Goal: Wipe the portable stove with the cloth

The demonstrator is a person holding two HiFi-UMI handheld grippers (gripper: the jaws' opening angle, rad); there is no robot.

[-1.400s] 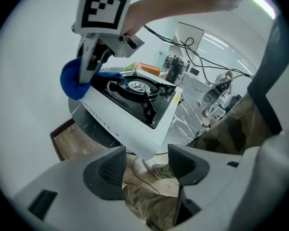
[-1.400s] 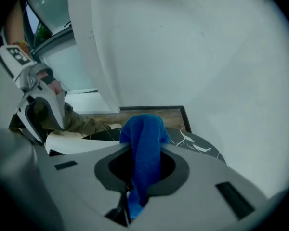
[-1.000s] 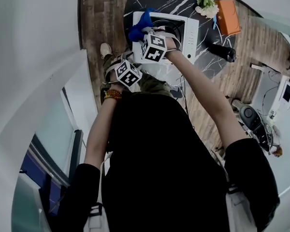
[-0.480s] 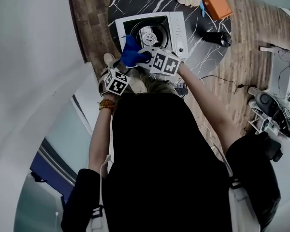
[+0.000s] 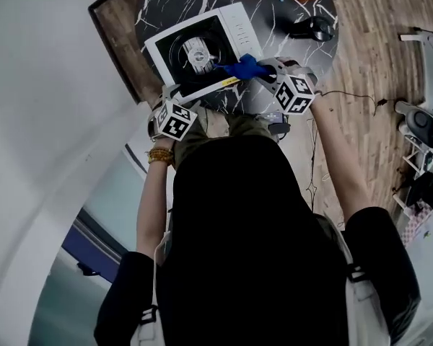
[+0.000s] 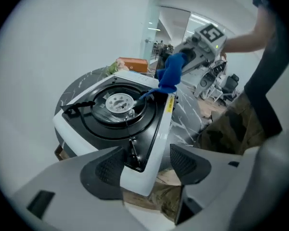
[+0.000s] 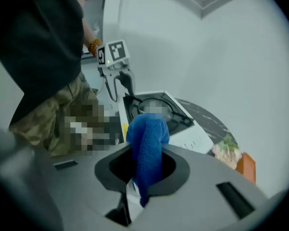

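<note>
Dark marble table (image 5: 274, 6) fills the upper part of the head view, with wood floor (image 5: 368, 49) to its right. Portable stove (image 5: 195, 49) sits on the table, upper centre. Blue cloth (image 5: 245, 68) rests at the stove's lower-right edge, gripped by the right gripper (image 5: 263, 69). Left gripper (image 5: 175, 96) is at the stove's lower-left corner.

Left gripper view: jaws apart, released. The stove's white near corner lies between them, nearer the left pad. The cloth, upper centre, meets the stove's far rim.

Right gripper view: jaws clenched on the cloth, which stands up at frame centre. The stove lies beyond it.
</note>
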